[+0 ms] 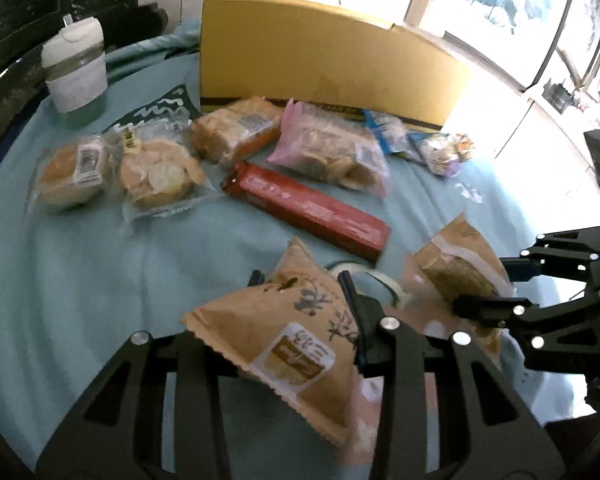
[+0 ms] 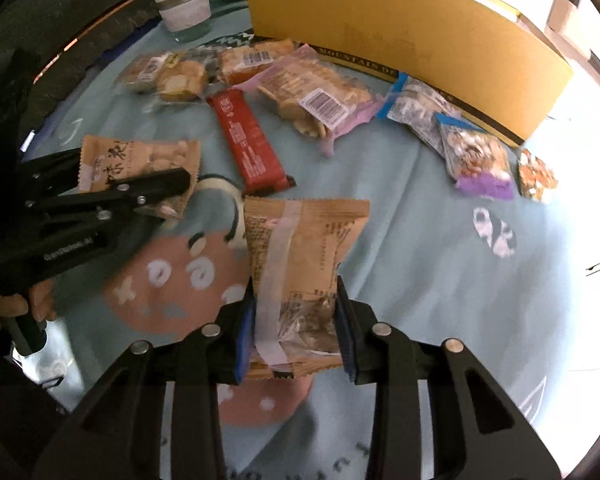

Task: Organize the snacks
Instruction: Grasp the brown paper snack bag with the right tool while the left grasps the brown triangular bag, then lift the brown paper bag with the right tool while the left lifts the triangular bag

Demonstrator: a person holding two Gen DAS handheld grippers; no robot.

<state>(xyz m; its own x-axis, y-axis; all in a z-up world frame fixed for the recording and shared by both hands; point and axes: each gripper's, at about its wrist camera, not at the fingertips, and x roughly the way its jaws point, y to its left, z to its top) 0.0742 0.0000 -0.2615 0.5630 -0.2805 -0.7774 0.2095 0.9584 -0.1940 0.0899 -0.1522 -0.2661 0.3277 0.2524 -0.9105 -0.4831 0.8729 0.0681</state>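
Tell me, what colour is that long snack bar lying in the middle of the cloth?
The long snack bar is dark red with pale print, clearest in the left wrist view.

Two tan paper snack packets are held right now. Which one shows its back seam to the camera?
The tan paper packet in the right claw: a pale seam strip runs down it. The other tan packet, in the left claw, shows its printed front.

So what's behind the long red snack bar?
Behind the long red snack bar lie a pink bag of cookies and an orange-wrapped cake, then the tall yellow box. The box hides whatever is behind it.
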